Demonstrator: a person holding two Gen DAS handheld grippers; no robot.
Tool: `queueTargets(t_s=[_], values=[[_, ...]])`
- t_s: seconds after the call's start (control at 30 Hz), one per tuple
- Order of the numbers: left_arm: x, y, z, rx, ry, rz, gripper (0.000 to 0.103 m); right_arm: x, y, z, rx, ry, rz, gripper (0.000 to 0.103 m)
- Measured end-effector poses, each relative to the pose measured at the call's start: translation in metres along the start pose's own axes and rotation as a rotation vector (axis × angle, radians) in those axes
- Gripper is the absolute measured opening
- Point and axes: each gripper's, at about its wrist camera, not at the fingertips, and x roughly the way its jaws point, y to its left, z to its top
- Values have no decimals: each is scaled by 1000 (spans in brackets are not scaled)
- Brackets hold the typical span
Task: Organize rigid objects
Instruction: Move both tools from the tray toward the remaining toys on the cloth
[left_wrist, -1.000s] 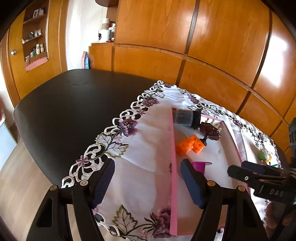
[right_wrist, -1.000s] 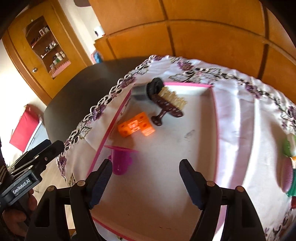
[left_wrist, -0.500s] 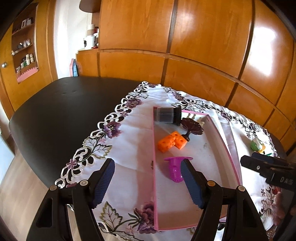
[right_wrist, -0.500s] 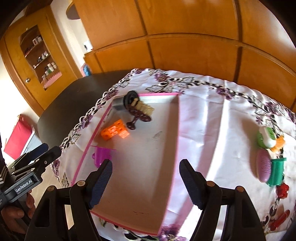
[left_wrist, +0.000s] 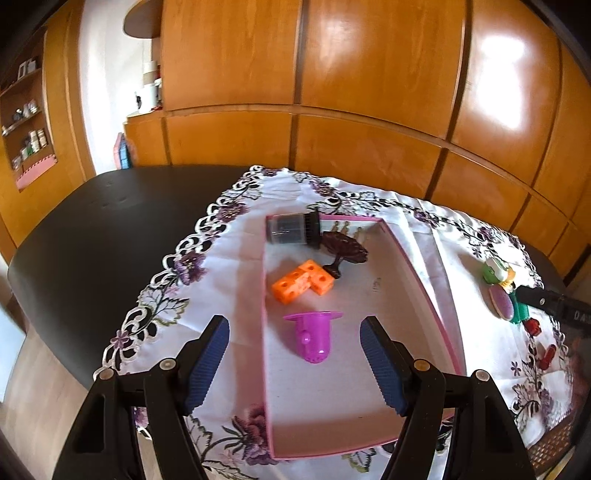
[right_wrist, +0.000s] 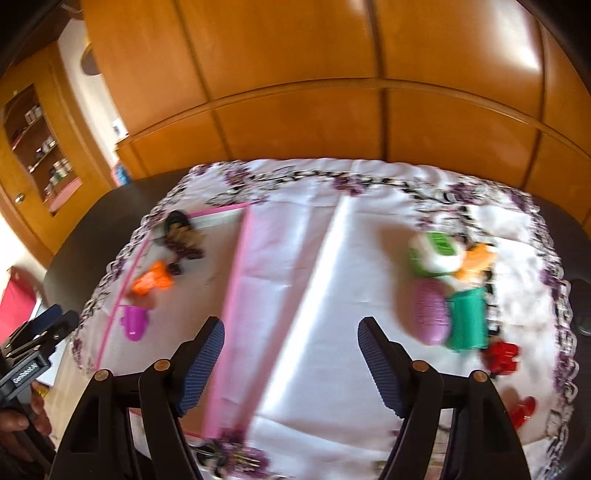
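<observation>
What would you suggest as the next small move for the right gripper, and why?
Probably bring the open, empty right gripper rightward and down over the purple oval piece. It lies outside the pink tray among other loose pieces, while four items already sit inside.

The right wrist view is blurred by motion, so the toys (right_wrist: 443, 291) on the cloth (right_wrist: 332, 258) have soft edges and their kind is not clear. The tray (right_wrist: 236, 280) near corner is behind the finger. In the left wrist view the other gripper (left_wrist: 554, 306) is cut by the right edge, covering some small toys
</observation>
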Motion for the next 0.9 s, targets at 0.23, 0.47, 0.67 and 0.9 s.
queueTargets(t_s=[0.23, 0.47, 0.67, 0.9], values=[[0, -22, 3, 52, 2, -30, 74, -28, -74, 3, 121, -52, -142, 76], [2, -48, 6, 103, 11, -68, 74, -50, -152, -4, 286, -102, -279, 76], [9, -75, 7, 155, 38, -119, 74, -53, -208, -26, 521, -136, -251, 76], [20, -114, 6, 238, 73, -185, 74, -70, -207, -31, 544, -253, -230, 76]])
